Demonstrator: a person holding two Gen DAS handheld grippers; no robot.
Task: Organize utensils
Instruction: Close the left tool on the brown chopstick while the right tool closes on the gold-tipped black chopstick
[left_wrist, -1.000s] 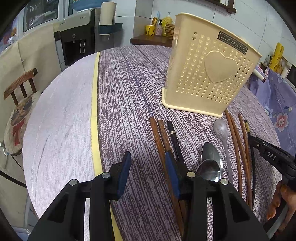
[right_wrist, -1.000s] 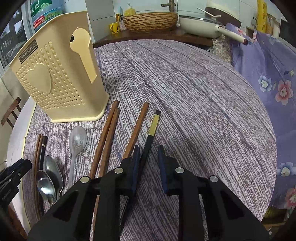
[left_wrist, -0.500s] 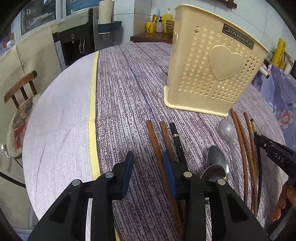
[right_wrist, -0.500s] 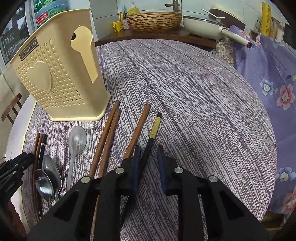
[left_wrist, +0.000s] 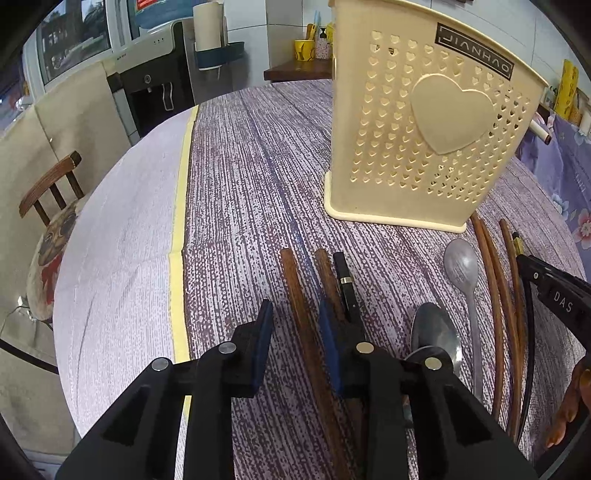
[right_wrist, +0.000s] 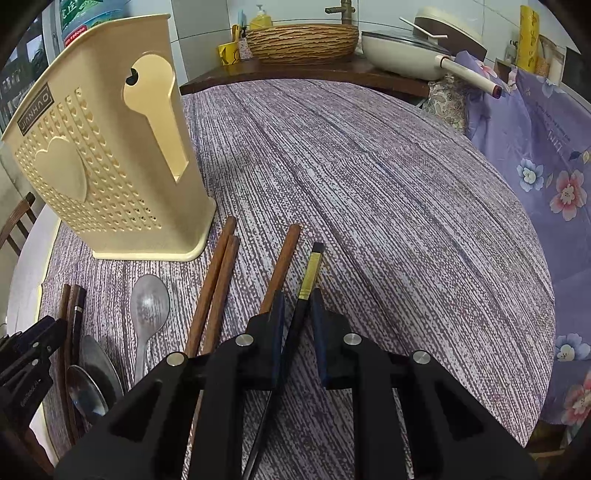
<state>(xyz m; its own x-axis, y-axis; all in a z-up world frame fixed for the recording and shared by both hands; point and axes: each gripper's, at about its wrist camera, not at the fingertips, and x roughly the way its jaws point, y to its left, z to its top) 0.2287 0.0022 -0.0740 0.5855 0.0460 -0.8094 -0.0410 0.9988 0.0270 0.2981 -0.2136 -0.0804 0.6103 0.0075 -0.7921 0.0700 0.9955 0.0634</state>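
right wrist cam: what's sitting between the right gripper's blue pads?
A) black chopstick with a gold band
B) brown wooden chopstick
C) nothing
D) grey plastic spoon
A: the black chopstick with a gold band runs straight through the gap of the right gripper, while the nearest brown wooden chopstick lies outside its left pad and the grey plastic spoon sits further left on the table.

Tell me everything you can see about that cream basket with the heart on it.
The cream basket is a tall, plastic-looking utensil holder standing upright on the purple striped tablecloth. Its front wall is pierced with rows of small heart-shaped holes around one large solid raised heart, with a dark label at the top corner. A flared lip runs around its base. Its side wall, seen from the right wrist view, carries a keyhole-shaped channel. Brown chopsticks lie close beside its base; contact is unclear. Its inside is hidden.
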